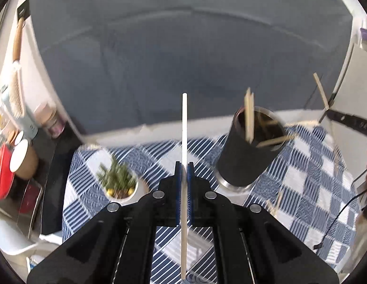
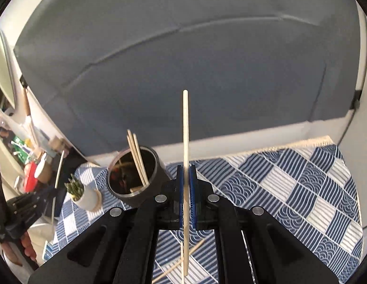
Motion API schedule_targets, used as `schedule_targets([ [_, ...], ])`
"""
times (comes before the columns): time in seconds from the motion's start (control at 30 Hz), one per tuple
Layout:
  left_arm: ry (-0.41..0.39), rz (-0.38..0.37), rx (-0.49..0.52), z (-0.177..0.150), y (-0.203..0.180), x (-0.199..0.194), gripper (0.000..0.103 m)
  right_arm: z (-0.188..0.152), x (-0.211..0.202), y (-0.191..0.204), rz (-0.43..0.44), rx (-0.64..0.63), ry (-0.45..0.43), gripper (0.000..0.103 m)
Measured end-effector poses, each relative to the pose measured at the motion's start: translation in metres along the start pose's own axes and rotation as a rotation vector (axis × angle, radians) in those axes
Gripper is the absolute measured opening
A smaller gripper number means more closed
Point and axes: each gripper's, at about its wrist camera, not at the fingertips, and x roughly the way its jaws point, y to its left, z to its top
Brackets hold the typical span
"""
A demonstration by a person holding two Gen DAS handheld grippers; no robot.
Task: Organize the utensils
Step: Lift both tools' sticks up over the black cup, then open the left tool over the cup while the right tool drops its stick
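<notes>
Plant pot (image 2: 87, 195) beside cup (image 2: 136, 177)

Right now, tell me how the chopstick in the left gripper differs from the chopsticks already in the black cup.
The chopstick in the left gripper is pinched between the pads, clear of the cup; the chopsticks in the black cup rest loose inside it. The held one stands upright; those in the cup lean against the rim of the black cup. The held one is single; the cup holds several. All are thin, pale sticks.
</notes>
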Motion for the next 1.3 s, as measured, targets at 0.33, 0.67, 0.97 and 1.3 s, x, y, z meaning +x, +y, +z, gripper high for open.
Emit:
schedule_targets([
  [0.33, -0.139, -0.034, 0.134, 0.056, -0.047, -0.011, 0.005, 0.024, 0.004, 0.017, 0.083, -0.020, -0.077, 0.005],
  [0.67, -0.199, -0.203, 0.081, 0.086, -0.065, 0.017, 0.005, 0.044, 0.024, 0.017, 0.192, 0.009, -0.125, 0.005],
  [0.97, -0.334, -0.378, -0.041, 0.084, -0.059, 0.043, 0.005, 0.050, 0.023, 0.034, 0.310, -0.070, -0.244, 0.005],
  [1.3, -0.371, -0.431, -0.084, 0.073, -0.056, 0.084, 0.005, 0.050, 0.063, 0.038, 0.415, -0.080, -0.264, 0.005],
])
